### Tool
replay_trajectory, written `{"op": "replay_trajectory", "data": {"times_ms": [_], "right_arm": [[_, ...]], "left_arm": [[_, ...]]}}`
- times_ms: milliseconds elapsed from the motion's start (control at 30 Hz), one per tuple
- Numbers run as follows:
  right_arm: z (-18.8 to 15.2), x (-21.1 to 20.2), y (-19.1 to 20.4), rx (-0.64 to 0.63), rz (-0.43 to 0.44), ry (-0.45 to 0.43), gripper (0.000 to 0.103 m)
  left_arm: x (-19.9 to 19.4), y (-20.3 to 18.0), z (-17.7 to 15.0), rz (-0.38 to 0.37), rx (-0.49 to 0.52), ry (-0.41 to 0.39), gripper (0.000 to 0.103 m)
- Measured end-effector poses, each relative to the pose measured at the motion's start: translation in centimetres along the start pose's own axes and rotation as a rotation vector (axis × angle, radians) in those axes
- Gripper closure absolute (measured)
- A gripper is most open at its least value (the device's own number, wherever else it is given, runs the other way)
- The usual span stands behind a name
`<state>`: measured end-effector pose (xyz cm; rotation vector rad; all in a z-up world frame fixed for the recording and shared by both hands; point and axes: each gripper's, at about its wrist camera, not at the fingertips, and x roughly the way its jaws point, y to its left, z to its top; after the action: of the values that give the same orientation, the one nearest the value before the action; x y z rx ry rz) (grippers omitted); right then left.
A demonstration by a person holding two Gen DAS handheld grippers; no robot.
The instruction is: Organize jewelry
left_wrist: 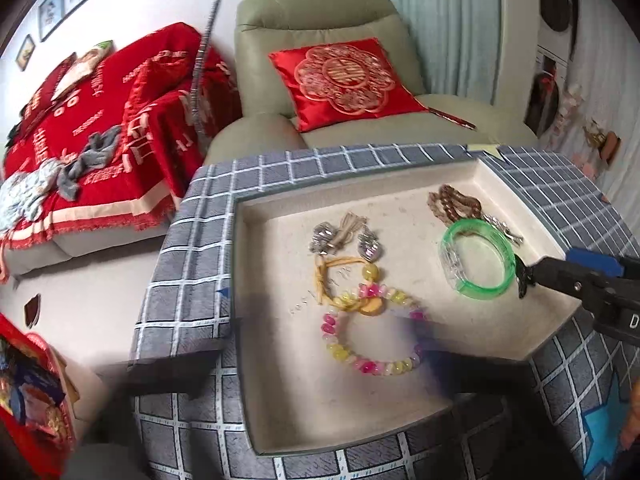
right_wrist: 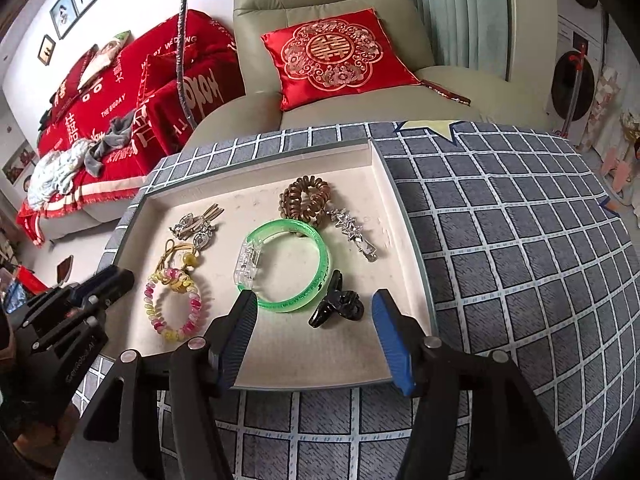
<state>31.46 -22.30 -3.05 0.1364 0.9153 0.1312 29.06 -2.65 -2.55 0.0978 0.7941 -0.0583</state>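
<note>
A cream tray [right_wrist: 404,216] on a grey checked cloth holds jewelry. A green bangle [right_wrist: 316,244] lies mid-tray, a black claw clip [right_wrist: 336,308] just beside it. My right gripper [right_wrist: 316,304] is open, its blue pads straddling the clip and the bangle's near edge. A brown coil tie [right_wrist: 306,198], a silver clip [right_wrist: 354,232], a pink-yellow bead bracelet [right_wrist: 176,304], a yellow cord charm [right_wrist: 182,258] and silver pieces [right_wrist: 196,224] lie around. My left gripper [right_wrist: 108,284] hovers over the tray's left edge; its own view shows only blurred dark shapes.
The tray [left_wrist: 256,280] sits on the checked-cloth table [right_wrist: 520,240]. Behind stand a green armchair [right_wrist: 320,0] with a red cushion [right_wrist: 336,56] and a sofa under a red blanket [right_wrist: 120,92]. A thin pole [right_wrist: 182,40] rises at the back.
</note>
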Motion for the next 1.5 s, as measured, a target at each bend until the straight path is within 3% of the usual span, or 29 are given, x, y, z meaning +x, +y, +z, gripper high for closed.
{"op": "replay_trajectory", "data": {"times_ms": [67,200,267,400,433,900,1500], "right_arm": [[0.1,-0.2,0.0,0.0,-0.001,-0.006,0.039],[0.1,-0.4,0.1,-0.007,-0.008,-0.009,0.037],[0.0,-0.7,0.3,-0.014,-0.003,-0.022,0.019],[-0.4,-1.3,0.9,-0.039,-0.006,-0.053,0.009],[-0.5,-1.4,1.0,-0.041,-0.002,-0.059,0.001],[-4.1,-3.4,1.4,-0.056,-0.035,-0.083,0.0],[-7.8,-6.7,2.1,-0.093,-0.085,-0.198,0.0]], "left_arm": [[-0.7,0.0,0.2,0.011,0.01,-0.035,0.0],[-1.0,0.1,0.4,0.005,0.008,-0.031,0.0],[-1.1,0.2,0.3,0.005,0.004,-0.026,0.0],[-1.5,-0.1,-0.2,0.016,0.009,-0.022,0.0],[-1.6,-0.1,-0.4,0.016,0.007,-0.02,0.0],[-4.2,-0.3,-3.4,0.013,-0.036,-0.017,0.0],[-7.5,-0.9,-7.7,0.044,-0.105,-0.065,0.0]]}}
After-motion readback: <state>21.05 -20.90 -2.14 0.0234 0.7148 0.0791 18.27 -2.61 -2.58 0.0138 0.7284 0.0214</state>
